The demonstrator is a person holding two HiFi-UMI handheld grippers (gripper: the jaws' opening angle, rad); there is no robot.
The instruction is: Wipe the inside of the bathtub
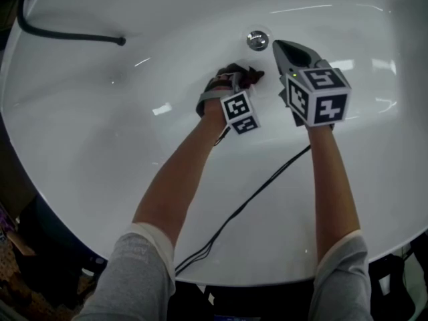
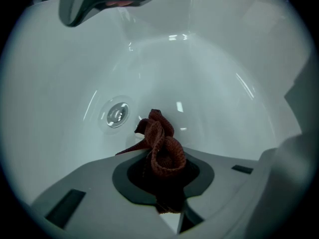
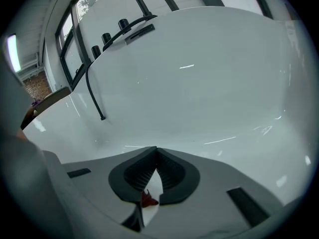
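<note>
At the near rim of the bathtub (image 1: pixel 100 152), the person's grey sleeves (image 1: pixel 134 273) are cut off by the bottom edge of the head view. The dark floor beside the tub holds clutter too dim to identify. A thin black cable (image 1: pixel 254 192) runs from between the forearms down over the rim and out of sight. Both bare forearms reach into the basin. The left gripper (image 1: pixel 231 82) is clenched on a dark red cloth (image 2: pixel 162 143). The cloth is bunched in folds that stick out past the jaws, and its lower part is lost in shadow between the pads. It sits low on the tub floor, just short of the round metal drain (image 1: pixel 257 39); contact with the enamel cannot be confirmed. The right gripper (image 1: pixel 281 47) lies just beside the left, with its tip near the drain. Its own view shows its jaws meeting at the tips with nothing clamped there. A scrap of red shows through the gap lower down, and it cannot be told whether that is pinched or merely lies behind. The tub surface is white and glossy, with streaks of reflected light and no visible marks. A black hose (image 1: pixel 73 35) hangs down the far wall, its upper end cut off in the head view. Beyond the far rim, the right gripper view shows black tap fittings (image 3: pixel 122 26), dark window frames and a patch of brick wall outside.
</note>
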